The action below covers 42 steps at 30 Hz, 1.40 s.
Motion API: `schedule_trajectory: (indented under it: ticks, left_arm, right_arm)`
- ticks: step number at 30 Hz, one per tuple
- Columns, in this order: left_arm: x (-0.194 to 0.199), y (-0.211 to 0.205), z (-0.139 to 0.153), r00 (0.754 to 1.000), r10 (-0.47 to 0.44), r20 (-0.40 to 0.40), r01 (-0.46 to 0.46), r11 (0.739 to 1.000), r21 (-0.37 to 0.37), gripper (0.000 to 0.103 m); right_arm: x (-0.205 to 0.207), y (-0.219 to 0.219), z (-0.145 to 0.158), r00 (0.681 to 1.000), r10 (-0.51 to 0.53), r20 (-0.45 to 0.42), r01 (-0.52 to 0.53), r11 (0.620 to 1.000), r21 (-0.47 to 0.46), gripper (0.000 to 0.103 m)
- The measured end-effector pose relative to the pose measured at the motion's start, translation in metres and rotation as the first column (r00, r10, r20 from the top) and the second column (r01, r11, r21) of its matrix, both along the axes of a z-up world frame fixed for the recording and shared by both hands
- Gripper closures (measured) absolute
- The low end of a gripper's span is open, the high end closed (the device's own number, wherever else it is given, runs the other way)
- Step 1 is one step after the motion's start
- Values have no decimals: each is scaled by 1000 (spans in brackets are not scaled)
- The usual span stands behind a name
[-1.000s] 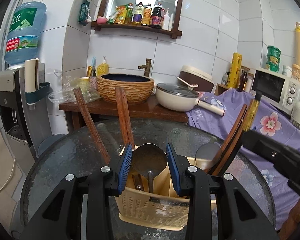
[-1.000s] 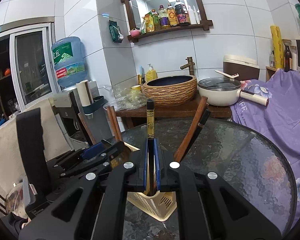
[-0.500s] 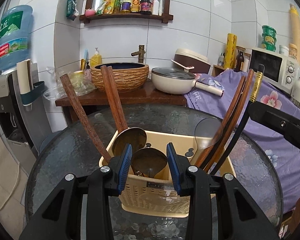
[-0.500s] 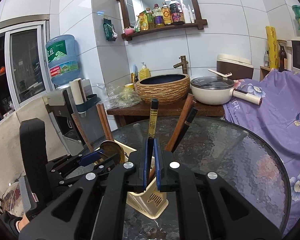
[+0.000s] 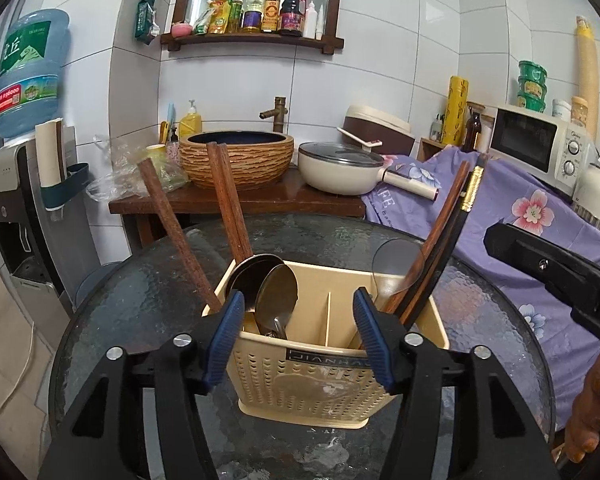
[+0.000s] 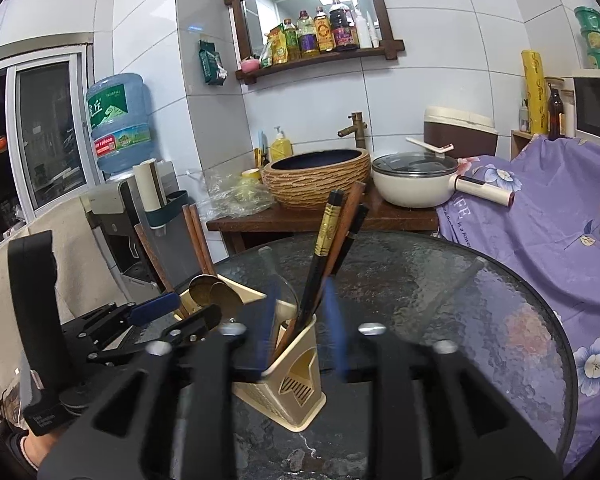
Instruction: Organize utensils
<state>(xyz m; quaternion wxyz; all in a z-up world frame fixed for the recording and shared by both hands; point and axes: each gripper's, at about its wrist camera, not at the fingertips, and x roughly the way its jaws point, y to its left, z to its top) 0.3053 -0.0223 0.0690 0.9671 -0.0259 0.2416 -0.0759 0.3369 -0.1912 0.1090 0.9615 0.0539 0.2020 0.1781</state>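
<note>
A beige perforated utensil caddy (image 5: 324,376) stands on the round glass table (image 5: 140,312). Its left compartment holds two metal spoons (image 5: 274,292) and wooden-handled utensils (image 5: 228,196). Its right compartment holds brown wooden chopsticks (image 5: 440,224) and a black chopstick with a gold band (image 5: 466,200). My left gripper (image 5: 298,336) is open and empty, just in front of the caddy. My right gripper (image 6: 300,332) is open and empty above the caddy's end (image 6: 296,388), with the black chopstick (image 6: 320,252) standing free in the caddy between its blurred fingers.
Behind the table a wooden stand carries a woven basin (image 5: 236,156) and a cream pan (image 5: 340,168). A purple flowered cloth (image 5: 520,208) covers the counter at right, with a microwave (image 5: 536,144). A water dispenser (image 5: 16,160) stands at left.
My right gripper opened and let go of the black chopstick, which now stands in the caddy. My left gripper opened wider and drew back from the spoons.
</note>
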Motion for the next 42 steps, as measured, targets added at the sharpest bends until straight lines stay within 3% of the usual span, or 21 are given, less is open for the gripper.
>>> schedule_trajectory:
  ticks: [5, 7, 9, 14, 17, 20, 29, 42]
  left_arm:
    - [-33, 1, 0, 998, -8, 63, 7, 1000, 24, 27]
    - [-53, 7, -7, 996, 4, 91, -7, 1000, 27, 14]
    - [-72, 13, -16, 994, 20, 107, -22, 1000, 22, 7]
    - [-122, 20, -43, 991, 56, 122, -62, 997, 52, 7]
    - [-142, 17, -52, 993, 44, 107, -53, 995, 81, 7]
    - [-166, 18, -62, 993, 38, 116, -45, 997, 64, 7]
    - [-230, 18, -77, 993, 31, 118, -36, 998, 43, 7]
    - [-290, 29, -86, 991, 32, 132, -35, 999, 22, 6]
  right_arm:
    - [-25, -15, -11, 999, -42, 15, 42, 999, 6, 36]
    - [-38, -19, -21, 999, -43, 11, 43, 999, -2, 30]
    - [-52, -19, -34, 999, -31, 4, 32, 999, -22, 24]
    - [-102, -13, -72, 999, -17, 29, 20, 994, -107, 14]
    - [-134, -13, -88, 999, -17, 47, 22, 994, -107, 8]
    - [-164, -10, -97, 999, 4, 54, 2, 994, -106, 6]
    - [-248, -6, -102, 991, 23, 130, -9, 994, -106, 6]
    - [-308, 0, -103, 985, 45, 165, -29, 995, -100, 6]
